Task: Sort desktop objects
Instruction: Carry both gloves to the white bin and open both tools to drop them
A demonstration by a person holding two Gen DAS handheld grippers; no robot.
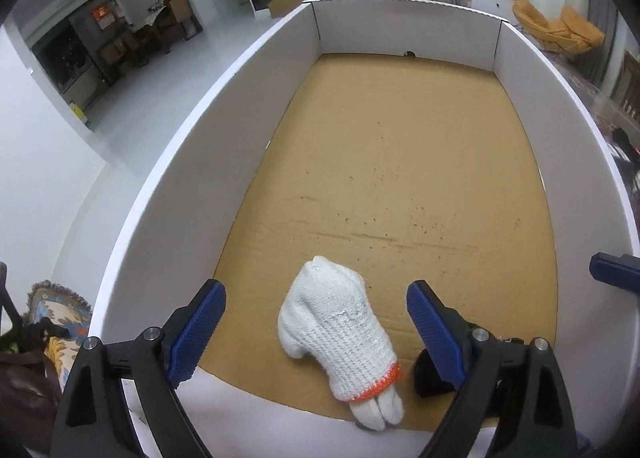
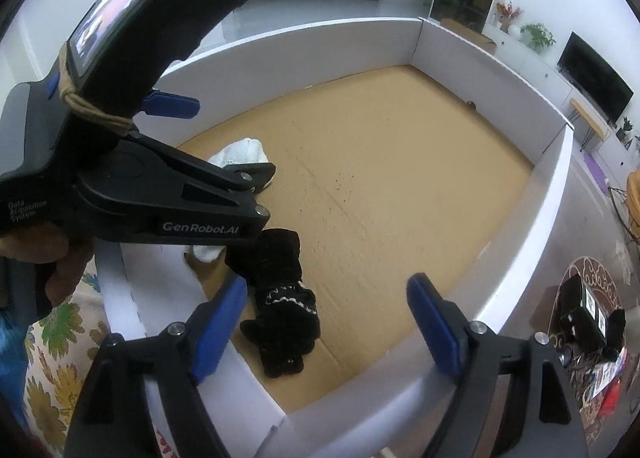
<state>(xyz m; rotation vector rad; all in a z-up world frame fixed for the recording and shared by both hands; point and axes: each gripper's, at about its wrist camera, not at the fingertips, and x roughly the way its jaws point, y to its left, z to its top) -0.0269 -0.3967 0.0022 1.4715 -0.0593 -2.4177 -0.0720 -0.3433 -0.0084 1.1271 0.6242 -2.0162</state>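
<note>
1. Two hand-held grippers hang over the near end of a white-walled enclosure (image 1: pixel 248 70) floored with brown cardboard (image 1: pixel 400 162).
2. The left gripper (image 1: pixel 316 332) points steeply down with its blue-padded jaws spread wide; a white knitted glove (image 1: pixel 340 334) with an orange cuff band lies on the cardboard between them, touching neither pad.
3. The glove's cuff end lies at the near wall, its rounded end pointing into the pen.
4. The right gripper (image 2: pixel 328 326) also stands wide apart, and nothing is clamped in it.
5. A black glove (image 2: pixel 280 298) with a pale stitched trim lies on the cardboard below it, just beside the left-hand pad (image 2: pixel 220 326); whether it touches the pad cannot be told.
6. In the right wrist view the left gripper's black body crosses the upper left, a person's hand (image 2: pixel 60 258) wrapped around its grip, partly hiding the white glove.
7. The two gloves lie close together by the near wall.
</note>
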